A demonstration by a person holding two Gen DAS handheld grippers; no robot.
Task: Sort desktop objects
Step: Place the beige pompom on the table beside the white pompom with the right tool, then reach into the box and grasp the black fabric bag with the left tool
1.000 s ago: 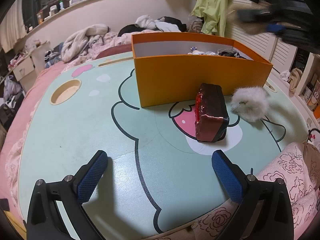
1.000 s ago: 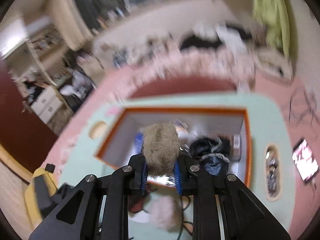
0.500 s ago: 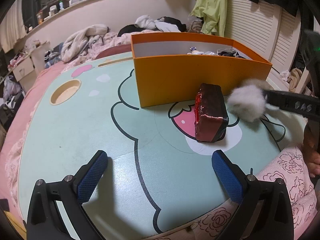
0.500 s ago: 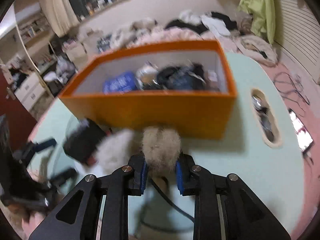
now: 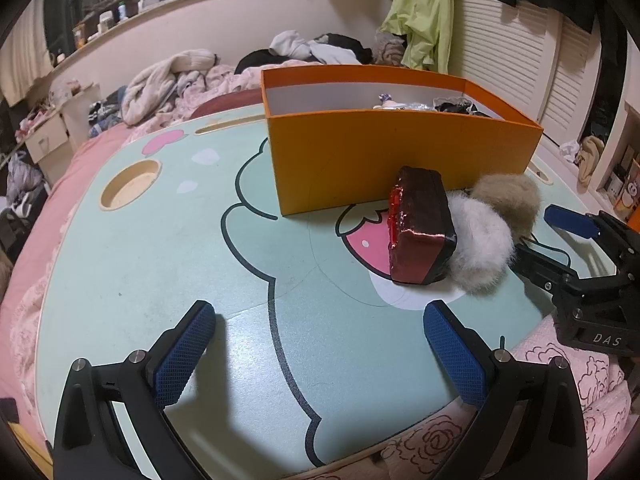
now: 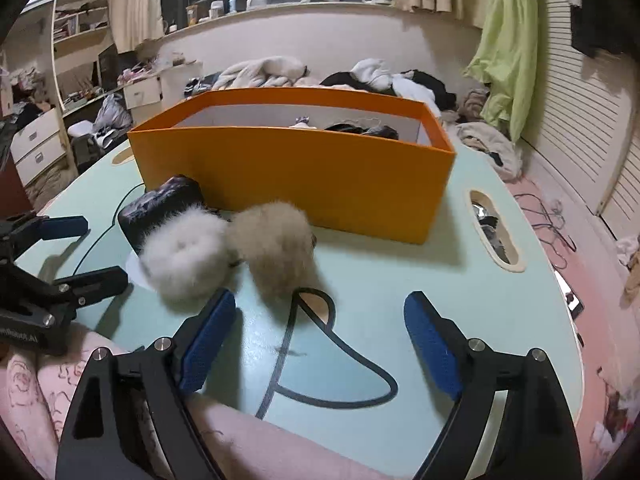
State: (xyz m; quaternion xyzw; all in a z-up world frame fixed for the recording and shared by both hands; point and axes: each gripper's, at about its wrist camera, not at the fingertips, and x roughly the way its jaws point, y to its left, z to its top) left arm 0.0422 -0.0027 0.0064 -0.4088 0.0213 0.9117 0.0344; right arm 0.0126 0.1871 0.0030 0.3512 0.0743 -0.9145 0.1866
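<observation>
An orange box stands on the mint table and holds several small items. In front of it lie a dark red case, a white fluffy ball and a tan fluffy ball, all touching side by side. My right gripper is open and empty just behind the tan ball; it also shows in the left wrist view. My left gripper is open and empty, well short of the case; it also shows in the right wrist view.
The table has a round cup hole at the left and an oval slot with clutter at the right. Pink bedding borders the near edge. Clothes are piled behind the box.
My right gripper carried the tan ball down from above the box, set it on the table beside the white ball, opened and drew back. The left gripper has not moved.
</observation>
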